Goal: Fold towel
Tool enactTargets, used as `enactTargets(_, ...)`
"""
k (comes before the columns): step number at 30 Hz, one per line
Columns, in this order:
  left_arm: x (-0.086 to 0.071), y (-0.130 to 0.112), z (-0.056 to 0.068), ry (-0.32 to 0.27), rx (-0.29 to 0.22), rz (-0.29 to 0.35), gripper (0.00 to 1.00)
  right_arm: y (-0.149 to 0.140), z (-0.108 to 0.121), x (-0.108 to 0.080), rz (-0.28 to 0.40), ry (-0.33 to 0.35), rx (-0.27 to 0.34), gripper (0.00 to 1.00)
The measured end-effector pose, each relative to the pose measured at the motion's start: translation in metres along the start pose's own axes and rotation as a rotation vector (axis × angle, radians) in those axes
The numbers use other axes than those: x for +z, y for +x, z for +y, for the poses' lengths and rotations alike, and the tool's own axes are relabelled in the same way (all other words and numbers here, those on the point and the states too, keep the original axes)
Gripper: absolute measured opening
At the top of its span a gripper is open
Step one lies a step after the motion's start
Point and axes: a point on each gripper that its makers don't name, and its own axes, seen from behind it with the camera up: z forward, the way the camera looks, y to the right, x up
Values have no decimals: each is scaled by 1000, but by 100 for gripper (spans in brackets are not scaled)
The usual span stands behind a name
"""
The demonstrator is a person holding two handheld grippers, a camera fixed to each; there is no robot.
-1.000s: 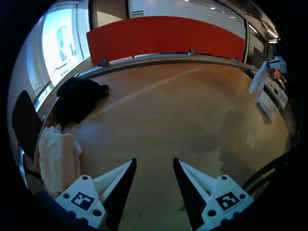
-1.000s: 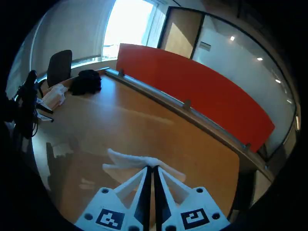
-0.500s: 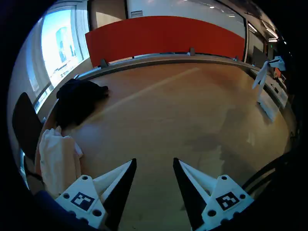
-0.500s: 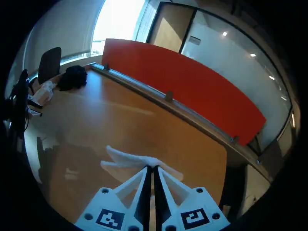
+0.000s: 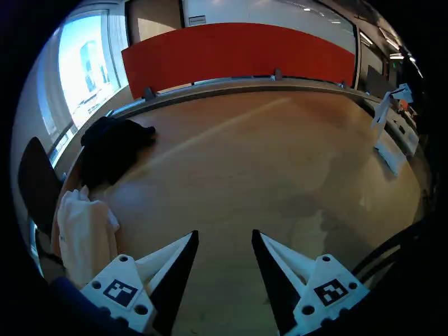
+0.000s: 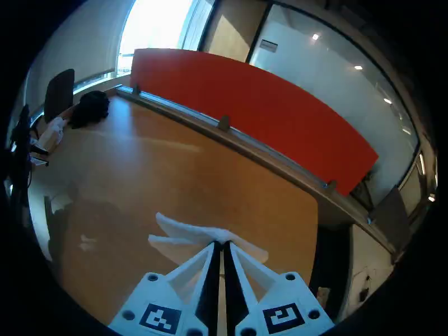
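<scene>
1. We are holding the left gripper (image 5: 224,233) with its fingers apart over the table (image 5: 252,157).
2. We are clamping the right gripper (image 6: 223,245) fingers together on the towel (image 6: 187,232), holding it above the table.

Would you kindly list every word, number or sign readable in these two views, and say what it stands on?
No text can be read in either view.
Left gripper and right gripper: square coded markers, patterns without letters.
Small wall plate: too blurred to read.
Towel: plain, no print.
</scene>
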Motion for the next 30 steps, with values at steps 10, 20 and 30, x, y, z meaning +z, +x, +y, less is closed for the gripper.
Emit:
enactTargets(10, 2, 4, 4, -5, 7, 1, 69, -14, 4, 0, -24, -5, 8, 5)
enactTargets(20, 3, 7, 4, -8, 14, 2, 70, -38, 5, -10, -54, -20, 31, 5)
enactTargets(30, 2, 5, 5, -13, 24, 0, 70, -111, 13, -29, -182, -47, 27, 5)
